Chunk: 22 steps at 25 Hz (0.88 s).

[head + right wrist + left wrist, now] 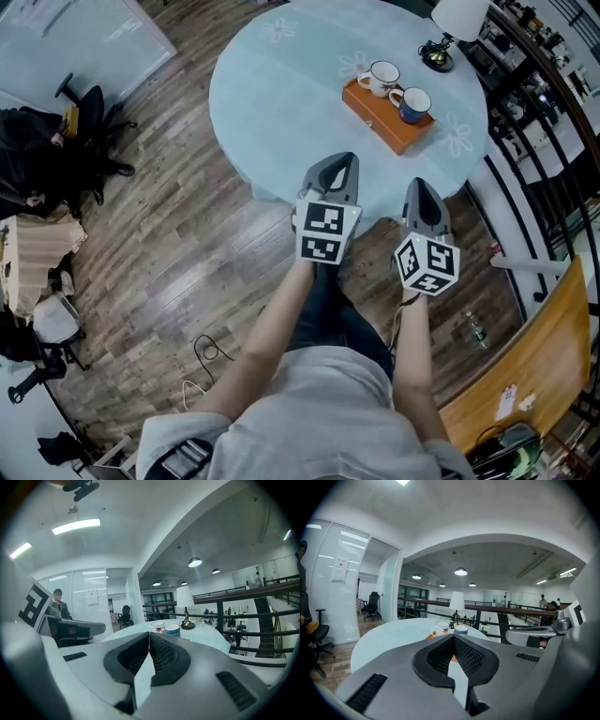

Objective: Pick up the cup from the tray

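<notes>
Cup: two stand on the tray, a white cup (379, 77) with a small red print and a blue cup (413, 104) that is white inside. Both are round and glossy, with loop handles.
Tray (382, 120): an orange, flat-topped oblong block, set aslant on the far right of the table. The cups stand side by side on it, nearly touching.
Table (281, 103): round, under a smooth pale blue cloth with faint flower prints.
Left gripper (345, 157): grey shell with black ribbed pads. The jaws are pressed together with nothing between them, at the table's near edge and well apart from the tray.
Right gripper (419, 183): same build, jaws likewise together and empty, just beside the left one.
Open room: bare cloth lies between the gripper tips and the tray.
Lamp (437, 56): brass base and white shade, just behind the tray. The frame's top cuts off the shade.
Railing (219, 620): dark bars close along the table's right side.
Floor (187, 234): wood planks.
Hidden: in both gripper views the jaws cover most of the tray, and only the cups' tops show.
</notes>
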{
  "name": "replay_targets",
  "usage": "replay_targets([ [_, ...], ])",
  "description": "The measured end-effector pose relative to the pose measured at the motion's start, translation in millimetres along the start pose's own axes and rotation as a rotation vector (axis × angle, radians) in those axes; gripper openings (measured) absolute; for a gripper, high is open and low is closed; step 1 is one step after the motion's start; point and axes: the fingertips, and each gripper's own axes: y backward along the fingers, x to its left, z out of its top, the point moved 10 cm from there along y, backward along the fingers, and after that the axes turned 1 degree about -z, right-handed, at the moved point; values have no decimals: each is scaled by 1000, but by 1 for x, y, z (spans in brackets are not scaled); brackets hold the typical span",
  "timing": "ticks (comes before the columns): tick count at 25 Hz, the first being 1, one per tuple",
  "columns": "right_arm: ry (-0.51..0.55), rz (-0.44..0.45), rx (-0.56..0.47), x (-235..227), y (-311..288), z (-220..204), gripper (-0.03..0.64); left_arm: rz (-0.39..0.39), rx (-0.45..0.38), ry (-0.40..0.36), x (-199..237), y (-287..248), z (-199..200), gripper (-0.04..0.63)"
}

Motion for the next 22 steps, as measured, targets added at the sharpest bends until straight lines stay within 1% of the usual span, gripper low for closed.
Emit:
replay_targets([
  [7,5,-23,16,-19,-44,-2,9,-51,18,9,23,-53,4,8],
  [12,4,-49,27,-29,-77,-2,9,-83,47,12,41,-93,7,8],
  [17,0,-68,34,-29,-108,5,11,-124,66,16,62,-122,14,8],
  [22,-22,-89,65,-37,-133,0,15,-160,93,15,79,-150,12,8],
])
